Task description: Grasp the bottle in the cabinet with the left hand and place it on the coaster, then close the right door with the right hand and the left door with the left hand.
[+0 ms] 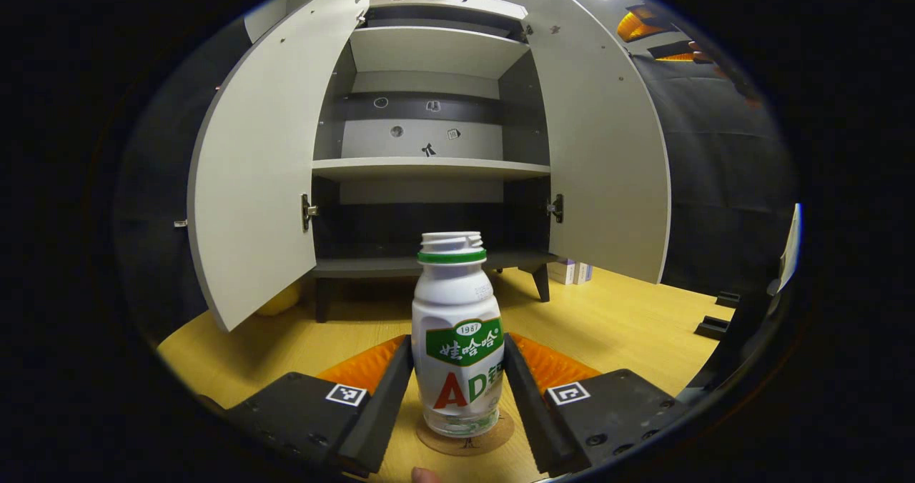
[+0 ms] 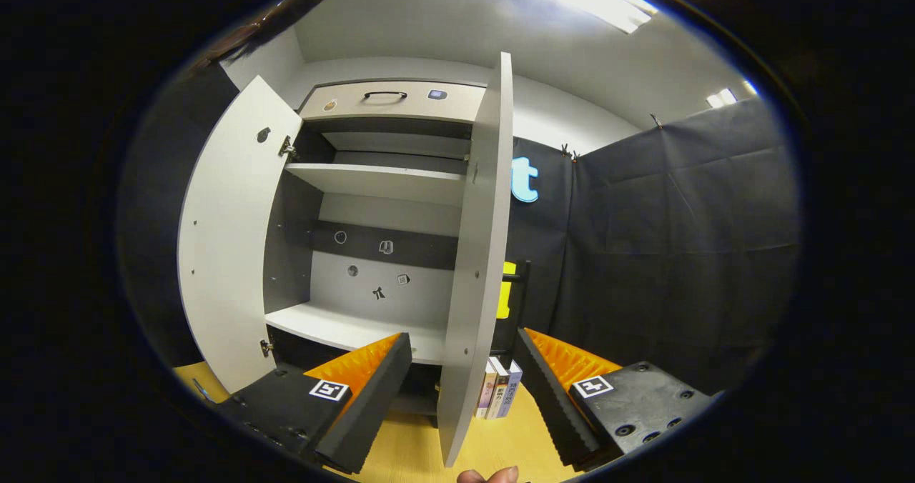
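A white bottle point(image 1: 457, 326) with a green band and no cap stands upright on the round brown coaster point(image 1: 493, 436) on the wooden table. My left gripper point(image 1: 457, 347) has a finger against each side of the bottle and is shut on it. Behind it stands the grey cabinet point(image 1: 429, 168), its shelves bare, with the left door point(image 1: 250, 183) and right door point(image 1: 607, 161) both swung wide. In the right gripper view the right door point(image 2: 475, 254) appears edge-on, its lower edge in the gap of my open right gripper point(image 2: 465, 344), touching neither finger. The left door point(image 2: 221, 254) hangs open beyond.
A few books point(image 2: 498, 390) stand on the table beside the cabinet's right leg, also seen as books point(image 1: 570, 271) in the left gripper view. A yellow object point(image 1: 279, 301) lies behind the left door. Black stand feet point(image 1: 715, 322) sit at the table's right. A fingertip point(image 2: 490, 476) shows at the bottom.
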A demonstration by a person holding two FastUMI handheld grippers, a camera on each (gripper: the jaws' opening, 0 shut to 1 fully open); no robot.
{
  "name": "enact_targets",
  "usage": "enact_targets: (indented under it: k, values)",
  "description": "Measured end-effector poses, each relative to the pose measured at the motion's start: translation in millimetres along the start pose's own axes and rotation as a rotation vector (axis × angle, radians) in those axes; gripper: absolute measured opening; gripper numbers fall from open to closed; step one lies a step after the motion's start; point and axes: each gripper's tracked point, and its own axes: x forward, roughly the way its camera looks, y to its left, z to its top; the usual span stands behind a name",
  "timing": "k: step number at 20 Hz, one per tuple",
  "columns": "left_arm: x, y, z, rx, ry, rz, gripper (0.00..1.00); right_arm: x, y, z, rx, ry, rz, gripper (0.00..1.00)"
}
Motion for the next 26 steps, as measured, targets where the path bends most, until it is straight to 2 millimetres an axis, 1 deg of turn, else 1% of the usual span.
enact_targets:
  k: [5,7,8,10,15,19,23,26]
  values:
    - [-4,-5,-12,-0.019,0.040,-0.010,0.79,-4,2,-4,0.013,0.025,0.000,0.97]
    - [-6,-6,-19,-0.026,0.069,-0.009,0.84,-5,1,-4,0.018,0.028,-0.002,0.98]
    - [-7,-7,-21,-0.035,0.081,-0.009,0.89,-6,1,-4,0.021,0.029,-0.003,0.97]
    - [-12,-8,-25,-0.048,0.095,-0.009,0.92,-7,0,-2,0.026,0.027,-0.005,0.97]
    - [-23,-7,-31,-0.037,0.120,-0.002,0.92,-10,-2,0,0.037,0.024,-0.009,0.97]
    - [-34,-1,-35,-0.043,0.143,0.013,0.92,-10,-3,-1,0.041,0.025,-0.010,0.97]
    - [-55,3,-27,-0.051,0.150,0.013,0.92,-8,-7,-2,0.062,0.031,-0.015,0.97]
    - [-74,5,-13,-0.054,0.152,0.010,0.92,-7,-13,-4,0.064,0.033,-0.022,0.98]
